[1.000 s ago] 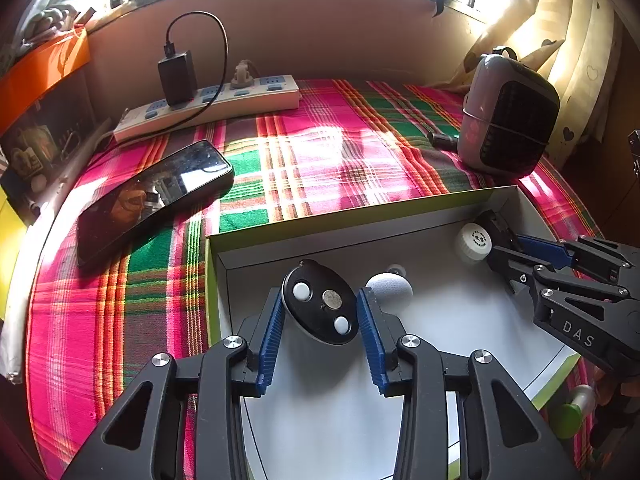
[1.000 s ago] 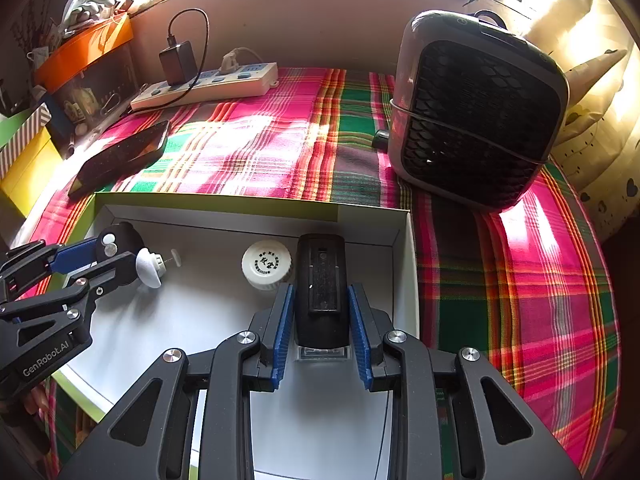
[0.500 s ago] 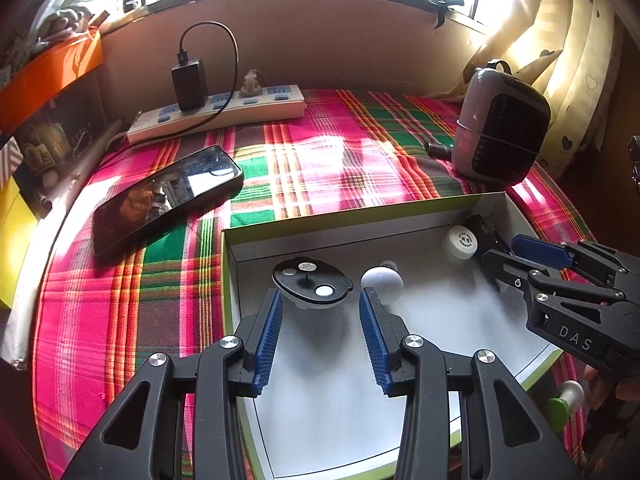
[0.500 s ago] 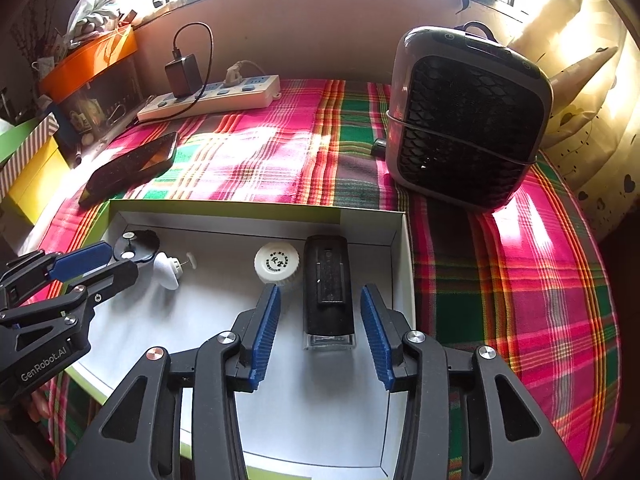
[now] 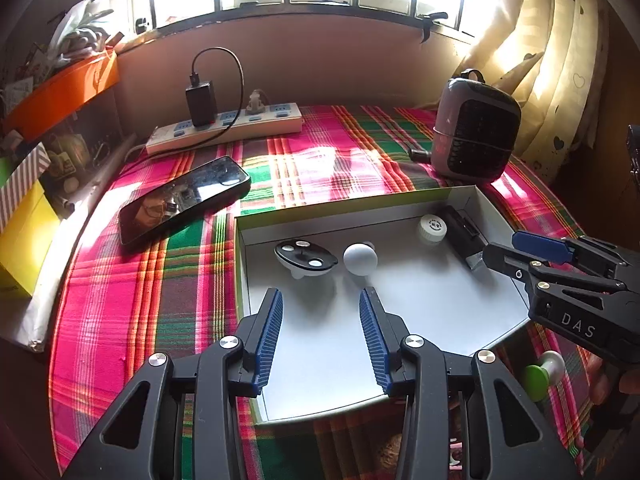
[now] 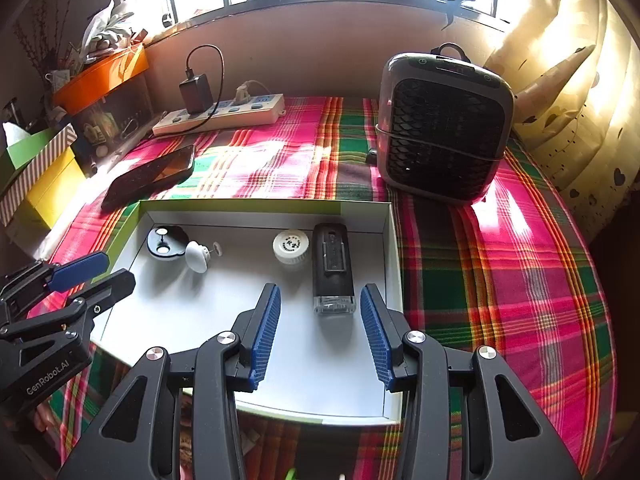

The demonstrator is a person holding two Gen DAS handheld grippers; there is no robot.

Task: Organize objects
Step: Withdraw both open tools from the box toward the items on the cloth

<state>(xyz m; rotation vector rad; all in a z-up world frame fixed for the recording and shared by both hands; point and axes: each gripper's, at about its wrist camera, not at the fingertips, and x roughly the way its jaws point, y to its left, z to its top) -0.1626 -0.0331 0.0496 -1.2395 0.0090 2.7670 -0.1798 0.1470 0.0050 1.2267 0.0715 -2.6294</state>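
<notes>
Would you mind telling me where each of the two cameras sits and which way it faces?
Left wrist: sits on the open left gripper, above the box's left half, facing the window; the right gripper enters at right.
Right wrist: sits on the open right gripper, above the box's right half, facing the fan; the left gripper enters at left.
Shared: box, phone, power strip.

My view showed a worktop (image 6: 500, 280) covered by a pink, green and red plaid cloth (image 5: 132, 300). Directly on it lay a shallow white box (image 6: 360, 210) nearest me, a dark phone (image 5: 184, 198) to its far left, a white power strip (image 5: 228, 130) along the back wall, and a small grey heater (image 6: 444, 128) at right.
</notes>
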